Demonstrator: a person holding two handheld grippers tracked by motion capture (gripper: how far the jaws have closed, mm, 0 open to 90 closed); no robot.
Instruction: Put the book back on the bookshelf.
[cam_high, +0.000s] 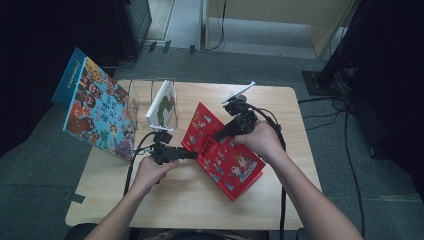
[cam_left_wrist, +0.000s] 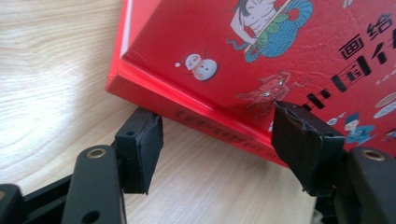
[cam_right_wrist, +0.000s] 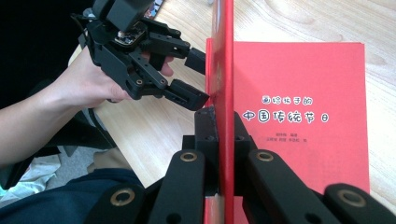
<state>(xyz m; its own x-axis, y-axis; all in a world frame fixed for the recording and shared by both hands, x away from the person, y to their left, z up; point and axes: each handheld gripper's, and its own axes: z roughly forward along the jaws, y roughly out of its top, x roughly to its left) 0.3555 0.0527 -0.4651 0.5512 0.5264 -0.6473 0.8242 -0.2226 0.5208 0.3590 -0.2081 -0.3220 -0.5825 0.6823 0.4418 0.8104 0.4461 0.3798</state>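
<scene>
- Lying on the wooden table (cam_high: 175, 200), right of centre in the high view, a red picture book (cam_high: 222, 150) is seen with its front cover (cam_right_wrist: 229, 60) lifted off the pages.
- The cover is clamped edge-on by the right gripper (cam_right_wrist: 223, 126); its two black jaws are pressed against either face of the thin red board, which stands upright in the right gripper view.
- Beneath the raised cover, a red title page (cam_right_wrist: 299, 116) with white Chinese characters is exposed.
- The left gripper (cam_left_wrist: 217, 140) is held at the book's near-left edge, by the spine; its jaws are spread wide and nothing is pinched by them.
- In the left gripper view, one pad (cam_left_wrist: 140, 149) is seen below the red edge, over bare wood, and the other pad (cam_left_wrist: 299, 144) in front of the printed cover; whether either is touching cannot be told.
- Further left on the table, a clear stand (cam_high: 150, 97) is holding a white-and-green book (cam_high: 164, 106) upright.
- A large blue book (cam_high: 95, 107) with cartoon faces is propped at a tilt at the table's left edge.
</scene>
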